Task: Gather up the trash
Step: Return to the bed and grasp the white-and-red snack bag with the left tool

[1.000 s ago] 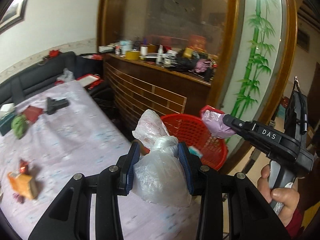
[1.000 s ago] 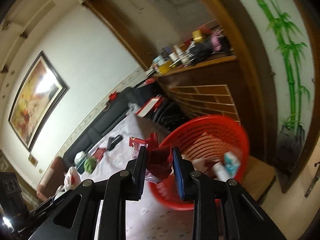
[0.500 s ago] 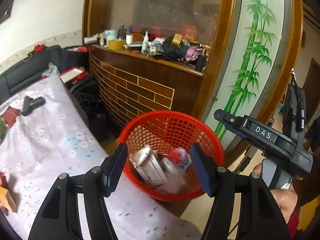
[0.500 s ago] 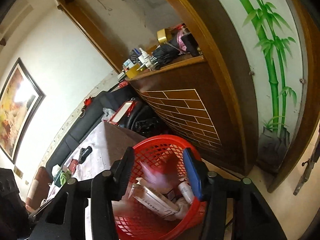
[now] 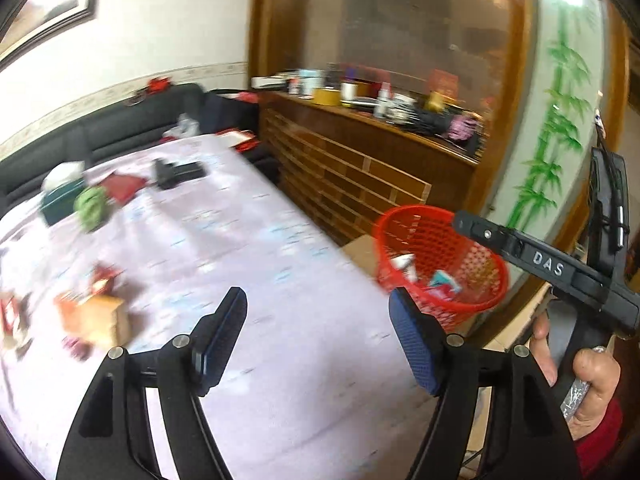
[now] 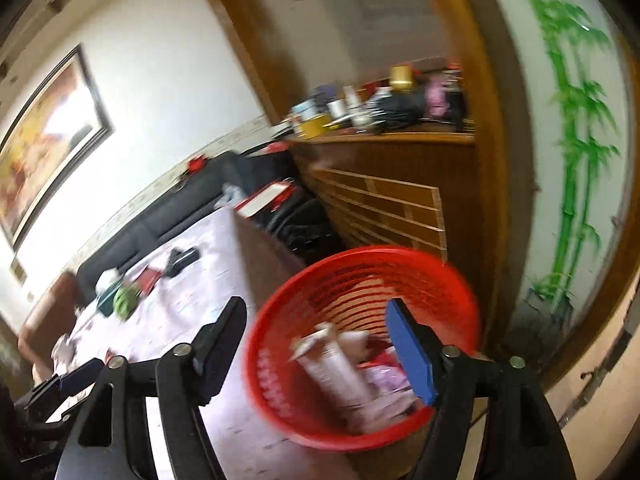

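- Left tongs (image 5: 316, 344) gape wide, gripping nothing, above the counter (image 5: 240, 248).
- Right tongs (image 6: 312, 344) spread, nothing held, over the red basket (image 6: 280, 380).
- Trash (image 6: 340, 368) lies inside the basket.

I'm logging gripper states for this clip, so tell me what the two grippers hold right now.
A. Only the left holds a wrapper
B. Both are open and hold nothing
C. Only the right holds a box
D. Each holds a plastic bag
B: the left gripper has its fingers spread wide with only the tablecloth between them, and the right gripper is just as wide open above the red basket, gripping nothing.
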{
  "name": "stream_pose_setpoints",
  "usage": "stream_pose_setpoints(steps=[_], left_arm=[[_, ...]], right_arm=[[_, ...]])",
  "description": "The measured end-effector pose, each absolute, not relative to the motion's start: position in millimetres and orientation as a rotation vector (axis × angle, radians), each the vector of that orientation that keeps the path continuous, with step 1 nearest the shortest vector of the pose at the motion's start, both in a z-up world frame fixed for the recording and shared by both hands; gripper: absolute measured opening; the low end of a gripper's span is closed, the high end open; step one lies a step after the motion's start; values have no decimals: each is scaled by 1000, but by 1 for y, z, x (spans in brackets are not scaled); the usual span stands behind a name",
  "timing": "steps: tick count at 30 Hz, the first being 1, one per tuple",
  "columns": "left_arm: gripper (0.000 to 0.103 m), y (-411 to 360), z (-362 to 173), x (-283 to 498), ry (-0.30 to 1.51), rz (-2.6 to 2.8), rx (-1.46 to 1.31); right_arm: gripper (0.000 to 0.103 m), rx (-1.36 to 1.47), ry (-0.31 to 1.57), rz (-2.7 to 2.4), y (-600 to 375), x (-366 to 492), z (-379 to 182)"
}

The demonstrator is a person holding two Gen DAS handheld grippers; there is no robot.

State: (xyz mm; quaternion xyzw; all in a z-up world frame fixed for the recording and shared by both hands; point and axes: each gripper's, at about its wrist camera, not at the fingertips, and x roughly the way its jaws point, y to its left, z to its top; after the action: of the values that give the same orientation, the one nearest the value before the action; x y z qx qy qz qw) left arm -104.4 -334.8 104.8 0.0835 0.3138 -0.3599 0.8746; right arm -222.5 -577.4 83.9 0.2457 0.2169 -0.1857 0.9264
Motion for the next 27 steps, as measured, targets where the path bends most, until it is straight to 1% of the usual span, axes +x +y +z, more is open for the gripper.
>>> stream_pose_setpoints(steps=[15, 21, 27], left_arm=[[72, -123, 96, -38, 726, -354, -2], [72, -39, 89, 28, 800, -169, -112], [72, 1, 66, 101, 894, -83, -198]], right_arm=[[77, 391, 645, 42, -417, -131, 73], [77, 309, 724, 166, -351, -101, 69], [77, 263, 758, 249, -305, -86, 61]])
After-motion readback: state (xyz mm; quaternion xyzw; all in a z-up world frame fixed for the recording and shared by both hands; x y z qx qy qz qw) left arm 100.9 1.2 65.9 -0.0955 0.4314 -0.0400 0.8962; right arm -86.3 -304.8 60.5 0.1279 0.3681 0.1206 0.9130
